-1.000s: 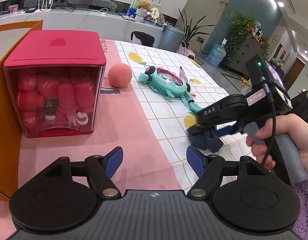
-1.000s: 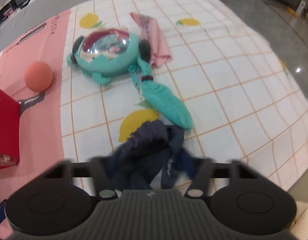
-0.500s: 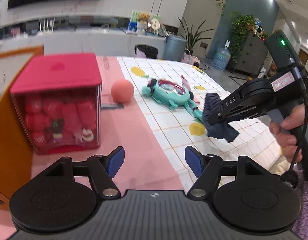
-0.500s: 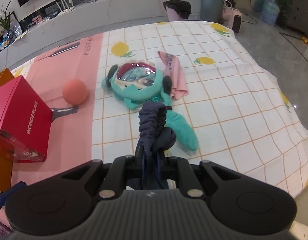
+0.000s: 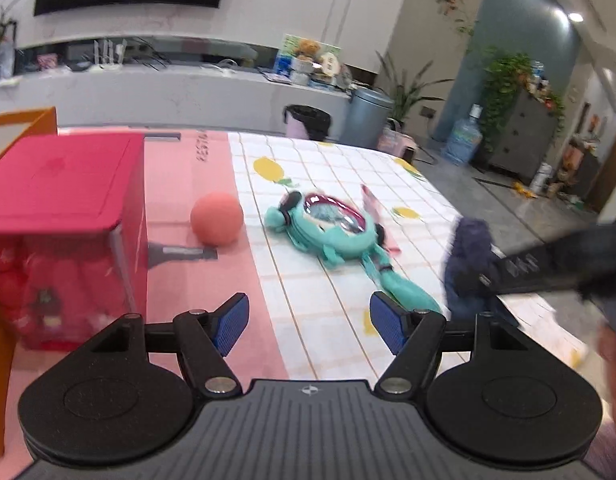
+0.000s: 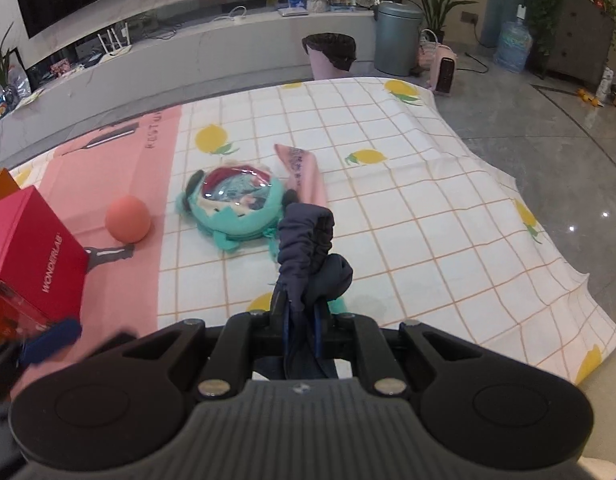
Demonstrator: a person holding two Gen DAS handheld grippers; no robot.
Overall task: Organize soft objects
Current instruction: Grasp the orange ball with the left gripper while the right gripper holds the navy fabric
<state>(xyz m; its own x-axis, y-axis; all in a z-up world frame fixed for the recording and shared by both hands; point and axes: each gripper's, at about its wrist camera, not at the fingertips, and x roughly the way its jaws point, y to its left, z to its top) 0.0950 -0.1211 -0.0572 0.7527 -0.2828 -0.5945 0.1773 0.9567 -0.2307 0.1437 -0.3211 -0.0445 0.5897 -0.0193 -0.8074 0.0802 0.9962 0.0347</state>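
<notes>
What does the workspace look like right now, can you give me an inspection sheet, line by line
Surface: table under a checked lemon cloth and a pink mat.
Job's things: navy cloth lifted off the table; teal plush, pink ball and pink cloth lying on it.
Clutter: red box beside the ball.
Grippers: right gripper shut on the navy cloth after closing; left gripper open, empty.
Cables: nothing seen on the table.
Surroundings: bins, plants, water bottle, counter behind.
</notes>
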